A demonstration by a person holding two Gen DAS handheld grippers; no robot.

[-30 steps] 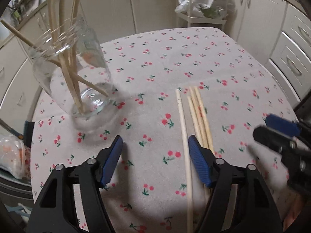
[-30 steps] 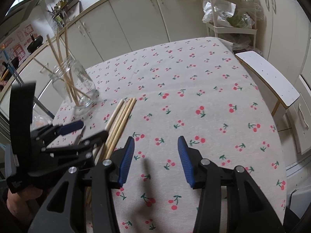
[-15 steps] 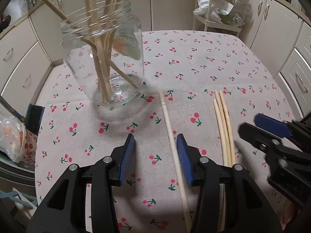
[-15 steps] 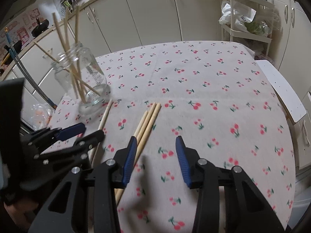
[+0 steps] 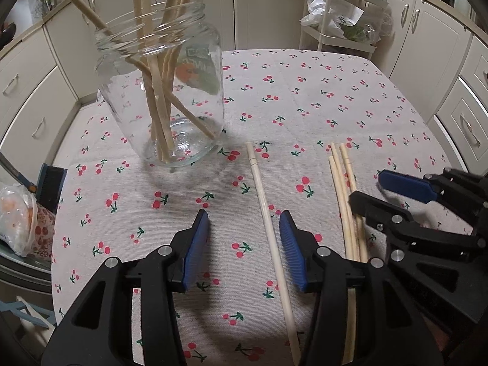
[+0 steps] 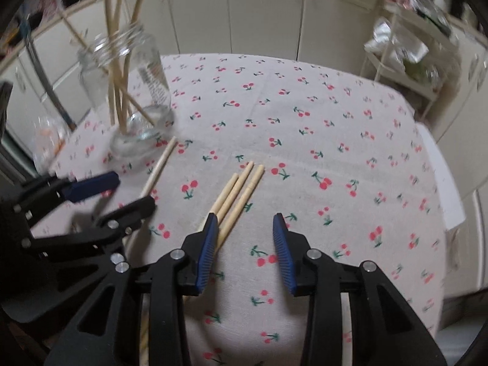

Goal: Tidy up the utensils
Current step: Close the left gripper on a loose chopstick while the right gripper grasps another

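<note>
Chopsticks, loose on the cherry cloth: one single stick (image 5: 268, 222) lies between the left gripper (image 5: 244, 244) pads, jaws opening, nothing clamped. Three more (image 6: 241, 189) lie right of the jar; right gripper (image 6: 244, 244) over them, jaws closing, not yet gripping. Step: pick-up; next needs pads astride one stick. Beyond, the glass jar (image 5: 170, 97) holds roughly five.

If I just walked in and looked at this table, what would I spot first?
Probably the glass jar at the far left of the cherry-print tablecloth, with chopsticks fanning out of its mouth. Next, four loose chopsticks lying flat nearer the camera: a single chopstick lying between the left gripper's fingers, and a bundle of three just left of the right gripper.
</note>
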